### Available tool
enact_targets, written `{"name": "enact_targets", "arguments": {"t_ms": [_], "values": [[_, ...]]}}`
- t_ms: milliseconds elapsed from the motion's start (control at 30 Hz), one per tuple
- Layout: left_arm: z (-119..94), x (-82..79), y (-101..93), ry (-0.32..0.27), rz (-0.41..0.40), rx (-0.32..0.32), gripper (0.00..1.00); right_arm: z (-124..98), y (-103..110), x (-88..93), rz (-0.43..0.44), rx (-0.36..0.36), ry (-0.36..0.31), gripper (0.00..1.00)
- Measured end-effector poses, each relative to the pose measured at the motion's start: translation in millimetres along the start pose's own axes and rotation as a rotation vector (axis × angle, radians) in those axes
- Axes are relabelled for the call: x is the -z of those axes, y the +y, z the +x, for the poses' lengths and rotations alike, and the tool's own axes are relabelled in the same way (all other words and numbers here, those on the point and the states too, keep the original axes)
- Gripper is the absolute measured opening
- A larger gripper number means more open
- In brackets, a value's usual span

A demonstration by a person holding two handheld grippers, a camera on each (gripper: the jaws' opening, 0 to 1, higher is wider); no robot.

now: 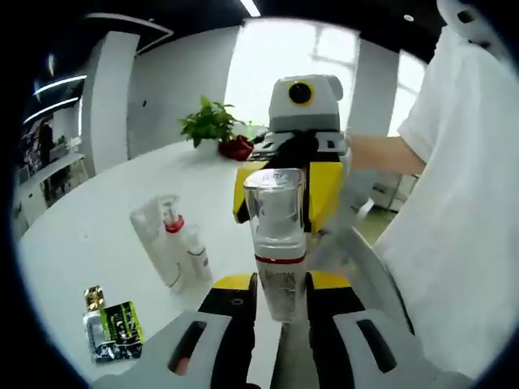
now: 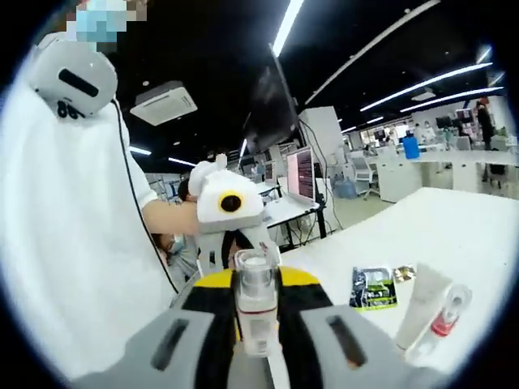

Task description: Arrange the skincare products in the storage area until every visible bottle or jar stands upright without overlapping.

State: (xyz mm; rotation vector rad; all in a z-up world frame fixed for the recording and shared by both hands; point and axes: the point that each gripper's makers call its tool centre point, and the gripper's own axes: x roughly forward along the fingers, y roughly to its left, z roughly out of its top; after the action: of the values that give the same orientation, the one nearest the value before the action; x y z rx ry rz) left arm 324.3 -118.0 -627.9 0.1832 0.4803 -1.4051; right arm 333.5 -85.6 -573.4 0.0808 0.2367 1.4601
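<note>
A clear-capped bottle [image 1: 280,251] with a red band stands between my left gripper's [image 1: 280,285] yellow-tipped jaws, which are shut on its lower body. My right gripper [image 1: 285,194] faces it from the far side, its yellow jaws closed on the clear cap. In the right gripper view the same bottle [image 2: 255,304] sits pinched between my right gripper's [image 2: 256,290] jaws, cap end up. On the white table [image 1: 105,211] a white tube [image 1: 156,239] and a small red-banded spray bottle [image 1: 185,241] lean together; they lie at the lower right as tube [image 2: 422,312] and spray bottle [image 2: 448,318].
A green and black sachet [image 1: 113,328] lies on the table near its edge, seen flat [image 2: 373,288] beside the tube. A potted plant [image 1: 212,123] in a red pot stands at the far side. A person in a white shirt [image 1: 462,203] stands close on the right.
</note>
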Motion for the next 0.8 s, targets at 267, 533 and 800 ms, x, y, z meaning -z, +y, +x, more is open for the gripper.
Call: {"name": "enact_targets", "arguments": {"t_ms": [267, 533, 800], "values": [[2, 4.8, 3.1, 0.071, 0.101, -0.005, 0.19, -2, -4, 5.7, -0.037, -0.006, 0.023, 0.18], [8, 16.8, 15.5, 0.124, 0.099, -0.04, 0.17, 1, -10, 19.8, -0.038, 0.026, 0.063, 0.19], [16, 25.9, 34.1, 0.097, 0.075, -0.074, 0.17, 2, -28, 30.1, 0.033, 0.134, 0.03, 0.21]]}}
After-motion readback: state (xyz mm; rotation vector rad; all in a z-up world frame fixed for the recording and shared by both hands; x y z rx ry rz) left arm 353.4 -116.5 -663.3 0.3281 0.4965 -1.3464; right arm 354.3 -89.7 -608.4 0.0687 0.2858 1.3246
